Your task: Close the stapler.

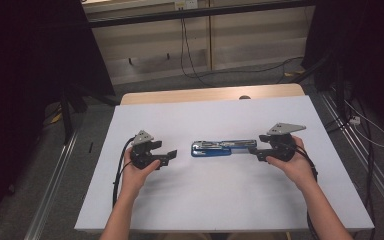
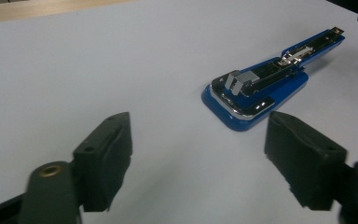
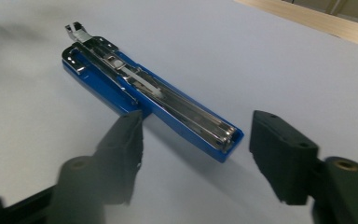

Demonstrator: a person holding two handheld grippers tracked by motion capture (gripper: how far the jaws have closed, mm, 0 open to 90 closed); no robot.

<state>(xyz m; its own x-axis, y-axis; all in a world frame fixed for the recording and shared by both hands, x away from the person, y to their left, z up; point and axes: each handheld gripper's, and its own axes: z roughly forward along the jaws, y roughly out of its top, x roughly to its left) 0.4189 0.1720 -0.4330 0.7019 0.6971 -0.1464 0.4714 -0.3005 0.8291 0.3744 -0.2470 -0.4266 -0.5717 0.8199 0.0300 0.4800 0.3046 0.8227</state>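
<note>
Here a blue stapler (swung open flat) lies mid-counter. The left hand-held gripper waits at its 9 o'clock, jaws apart, empty. The right hand-held gripper, at 3 o'clock, straddles the stapler's end, its 2 jaws not pressing.

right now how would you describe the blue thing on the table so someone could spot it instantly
Start at the white table top and look to its middle, between the left gripper and the right gripper. There lies a long blue stapler, swung open and flat. Its blue body and shiny metal staple channel set it apart from the black grippers on either side.
</note>
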